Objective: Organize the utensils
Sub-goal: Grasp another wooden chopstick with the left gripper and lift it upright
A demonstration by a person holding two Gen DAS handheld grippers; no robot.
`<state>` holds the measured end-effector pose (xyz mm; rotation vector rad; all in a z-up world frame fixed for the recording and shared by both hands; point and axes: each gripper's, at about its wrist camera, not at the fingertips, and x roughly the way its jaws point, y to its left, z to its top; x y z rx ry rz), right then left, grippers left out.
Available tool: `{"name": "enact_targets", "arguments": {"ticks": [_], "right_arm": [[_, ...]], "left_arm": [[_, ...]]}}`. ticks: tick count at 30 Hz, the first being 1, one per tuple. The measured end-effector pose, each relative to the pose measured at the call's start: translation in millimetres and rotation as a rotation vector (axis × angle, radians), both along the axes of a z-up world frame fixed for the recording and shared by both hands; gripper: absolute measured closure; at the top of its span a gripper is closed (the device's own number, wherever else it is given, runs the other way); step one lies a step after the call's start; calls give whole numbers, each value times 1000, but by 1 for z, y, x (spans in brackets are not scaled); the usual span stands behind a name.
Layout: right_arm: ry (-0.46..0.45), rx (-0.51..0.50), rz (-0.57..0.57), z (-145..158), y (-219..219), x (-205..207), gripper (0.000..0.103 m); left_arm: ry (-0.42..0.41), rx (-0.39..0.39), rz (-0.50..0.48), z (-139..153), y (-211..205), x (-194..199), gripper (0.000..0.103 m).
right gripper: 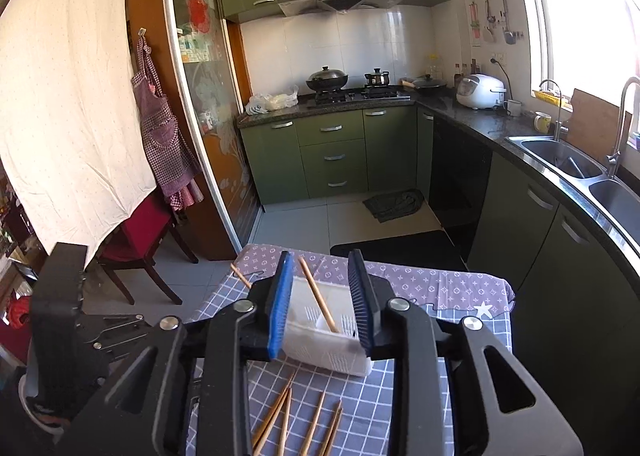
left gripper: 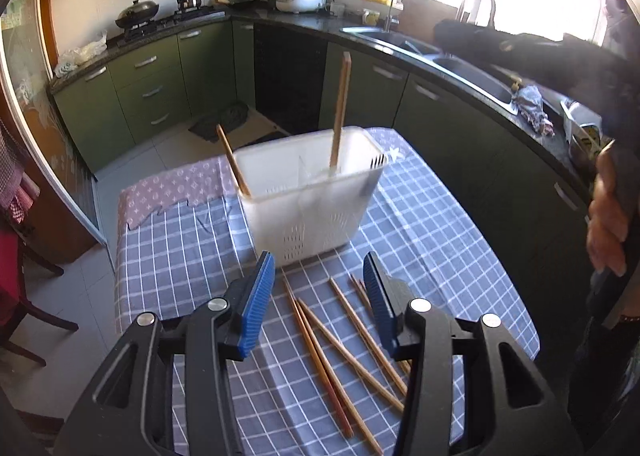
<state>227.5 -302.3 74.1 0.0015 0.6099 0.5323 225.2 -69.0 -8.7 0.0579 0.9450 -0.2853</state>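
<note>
A white plastic utensil basket (left gripper: 312,192) stands on the blue checked tablecloth (left gripper: 180,256). One wooden chopstick (left gripper: 341,112) stands upright in its right compartment, another (left gripper: 233,160) leans out at its left end. Several loose chopsticks (left gripper: 340,348) lie on the cloth in front of the basket. My left gripper (left gripper: 320,288) is open and empty, low over the loose chopsticks. My right gripper (right gripper: 320,296) is open and empty above the basket (right gripper: 324,344), with a chopstick (right gripper: 318,298) in the basket seen between its fingers. Loose chopsticks (right gripper: 296,420) lie below it.
The small table's edges (left gripper: 120,296) drop off left and right. A purple patterned cloth (right gripper: 400,276) covers its far end. Green kitchen cabinets (left gripper: 440,104) and a sink (right gripper: 560,160) run behind and to the right. A red chair (right gripper: 140,240) stands to the left.
</note>
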Motion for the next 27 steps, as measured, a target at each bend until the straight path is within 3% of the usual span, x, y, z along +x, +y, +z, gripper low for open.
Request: {"name": "enact_targets", "arguments": {"ticks": [3,6,9,13,17,27], "right_arm": [[91,-35,24,-32,-15,-18,72],[208,-53,42,-76,-34,-30,64],[286,-83,22,-118,-50,-39,64],[366,-71,10,-155,-71,-45,64],[400,-55,1,-171,-82,-46,61],[414,-33,29,-171,-82,-43,60]], "left_arm": [[131,16,-10,-36,-3,-5,59],[251,42,-9,-75,-9,-5,74],[332,91,19,-109,-10,0,86],[408,99,59,-134,-7,10,90],[426,117,78,-144,-8,16,90],[490,139,124,-164,-7,29,91]]}}
